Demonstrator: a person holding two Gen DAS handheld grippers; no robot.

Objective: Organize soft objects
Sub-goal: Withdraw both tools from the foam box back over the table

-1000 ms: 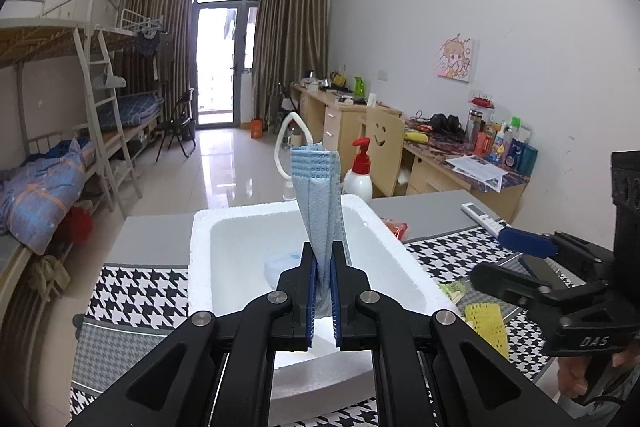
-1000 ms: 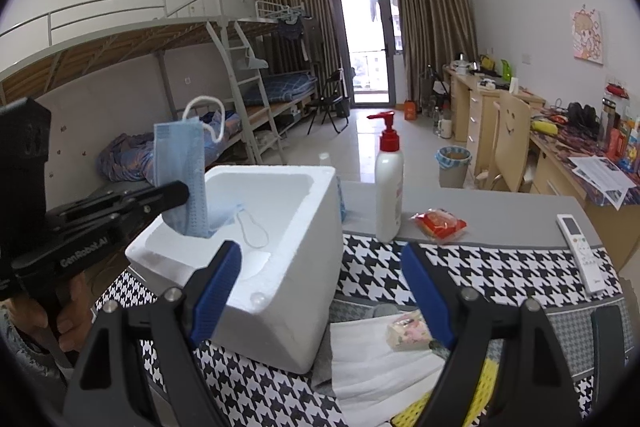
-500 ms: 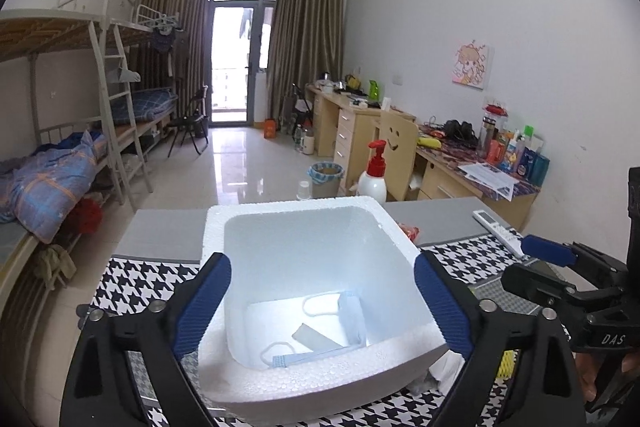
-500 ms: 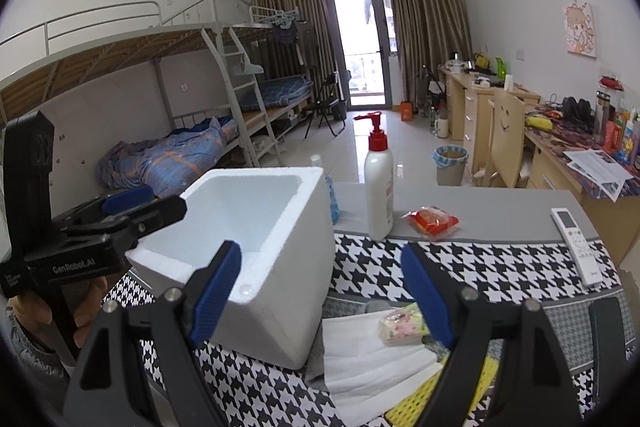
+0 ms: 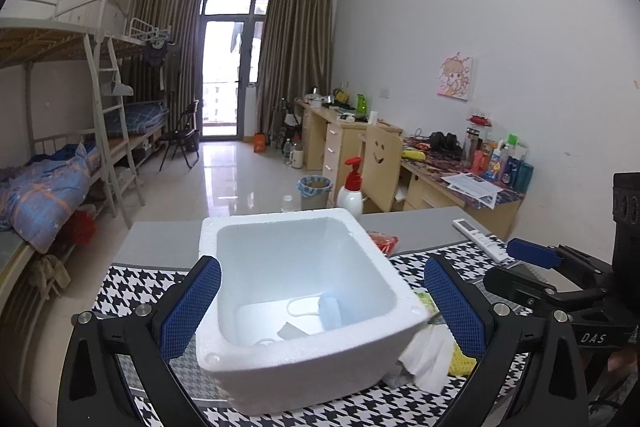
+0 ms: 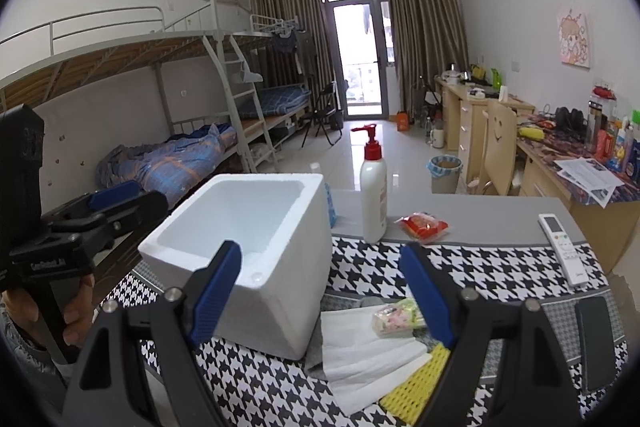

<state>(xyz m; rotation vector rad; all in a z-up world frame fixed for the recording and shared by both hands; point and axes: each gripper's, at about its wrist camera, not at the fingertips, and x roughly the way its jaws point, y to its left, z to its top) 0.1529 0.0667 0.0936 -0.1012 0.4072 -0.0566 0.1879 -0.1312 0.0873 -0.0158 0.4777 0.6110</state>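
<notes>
The left hand-held gripper (image 5: 322,311) hung over the near rim of the white foam box (image 5: 304,363), its blue-padded jaws spread wide on either side of the opening and holding nothing. Down on the floor of the box lay a pale blue face mask (image 5: 330,311), its white ear loop curled beside it, with a small white scrap just in front.

The right hand-held gripper (image 6: 320,291) was likewise released, jaws well apart, poised above the houndstooth cloth (image 6: 480,267) that covered the tabletop. Beneath it, just beside the box's right wall, sat a loose heap of soft things: a folded white cloth (image 6: 364,351), a yellow mesh sponge (image 6: 416,383) partly under the gripper's right finger, and a small clear packet with pink and yellow contents (image 6: 394,315) resting on the cloth.

Behind the box stood a white pump bottle (image 6: 374,199) with a red top, upright on the grey strip of tabletop. Near it lay a red snack packet (image 6: 424,225), and farther right a white remote control (image 6: 562,247) and a dark phone (image 6: 596,339), well apart from the soft heap.
</notes>
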